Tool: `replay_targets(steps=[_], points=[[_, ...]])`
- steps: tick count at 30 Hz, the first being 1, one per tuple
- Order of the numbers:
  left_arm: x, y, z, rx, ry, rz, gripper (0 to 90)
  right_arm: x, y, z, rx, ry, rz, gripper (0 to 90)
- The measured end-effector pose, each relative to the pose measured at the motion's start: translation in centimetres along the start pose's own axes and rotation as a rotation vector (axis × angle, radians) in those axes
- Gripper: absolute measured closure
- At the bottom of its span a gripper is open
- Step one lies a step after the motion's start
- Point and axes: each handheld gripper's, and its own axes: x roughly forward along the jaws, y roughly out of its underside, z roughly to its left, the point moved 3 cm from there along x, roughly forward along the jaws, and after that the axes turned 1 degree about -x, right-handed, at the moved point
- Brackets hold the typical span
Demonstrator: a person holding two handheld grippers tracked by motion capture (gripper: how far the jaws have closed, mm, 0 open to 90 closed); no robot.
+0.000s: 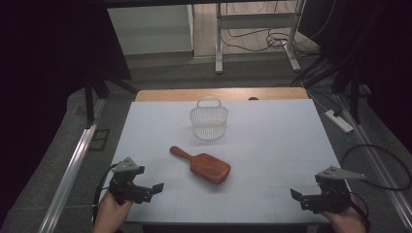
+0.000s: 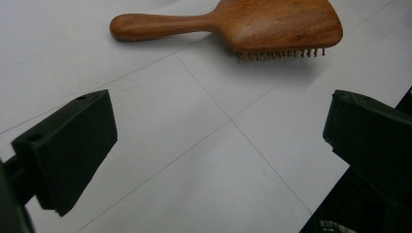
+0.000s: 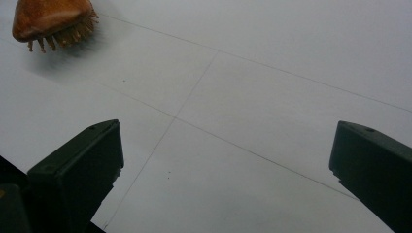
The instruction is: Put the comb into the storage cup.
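We hold the left gripper (image 1: 154,188) and right gripper (image 1: 295,195) at the table's (image 1: 272,141) near corners, jaws spread wide, holding nothing. The wooden hairbrush (image 1: 201,164) lies bristles-down between them, likely staged for the wire basket (image 1: 209,120) just beyond.

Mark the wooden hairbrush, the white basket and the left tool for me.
wooden hairbrush (image 1: 210,167), high view, back of the paddle head.
white basket (image 1: 209,127), high view, front mesh wall.
left tool (image 1: 148,190), high view, between its open jaws.

No legible text, label, brand, number or sign is recorded. Faint pale marks are noted at the bottom edge of the left gripper view, on a dark surface; they cannot be read.
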Motion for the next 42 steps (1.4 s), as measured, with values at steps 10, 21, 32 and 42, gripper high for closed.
replay_targets(steps=[10, 21, 32, 42], points=[[1.1, -1.3, 0.2, 0.019, 0.003, 0.016, 0.0, 0.0, 0.0, 0.0, 0.003, -0.003, 0.002, 0.0], [2.1, -2.5, 0.3, 0.033, -0.001, 0.033, 0.0, 0.1, 0.0, 0.0, 0.002, -0.003, 0.006, 0.0], [3.1, -4.1, 0.4, 0.037, 0.013, 0.037, 0.0, 0.2, 0.0, 0.0, 0.002, -0.008, 0.013, 0.0], [4.1, -5.3, 0.6, 0.054, 0.030, 0.051, 0.0, 0.2, 0.0, -0.1, 0.005, -0.007, 0.011, 0.0]])
